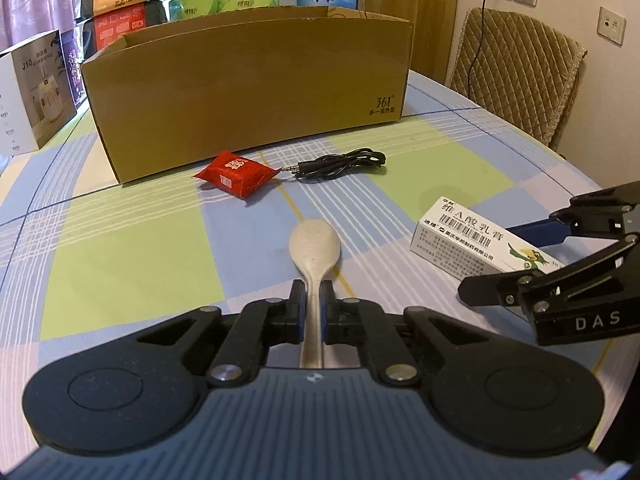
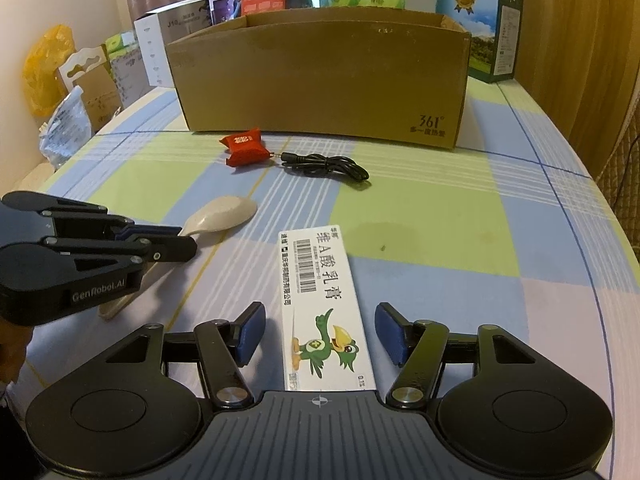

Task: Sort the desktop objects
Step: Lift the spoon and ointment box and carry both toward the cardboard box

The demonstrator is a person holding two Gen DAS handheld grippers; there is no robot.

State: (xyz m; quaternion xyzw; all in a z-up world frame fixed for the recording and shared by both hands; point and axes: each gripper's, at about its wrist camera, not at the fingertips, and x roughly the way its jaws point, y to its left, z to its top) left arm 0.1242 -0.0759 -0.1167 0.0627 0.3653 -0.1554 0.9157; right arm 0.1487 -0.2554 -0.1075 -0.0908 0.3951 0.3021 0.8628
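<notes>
Spoon (image 1: 315,248) sits clamped in your left tool (image 1: 311,300) at frame centre; your right tool (image 2: 320,334) gapes wide around the ointment box (image 2: 324,312).

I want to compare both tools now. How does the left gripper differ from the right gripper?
The left gripper is shut on the spoon handle; the right gripper is open, its fingers apart on either side of the white carton. Both are low over the checked tablecloth.
</notes>
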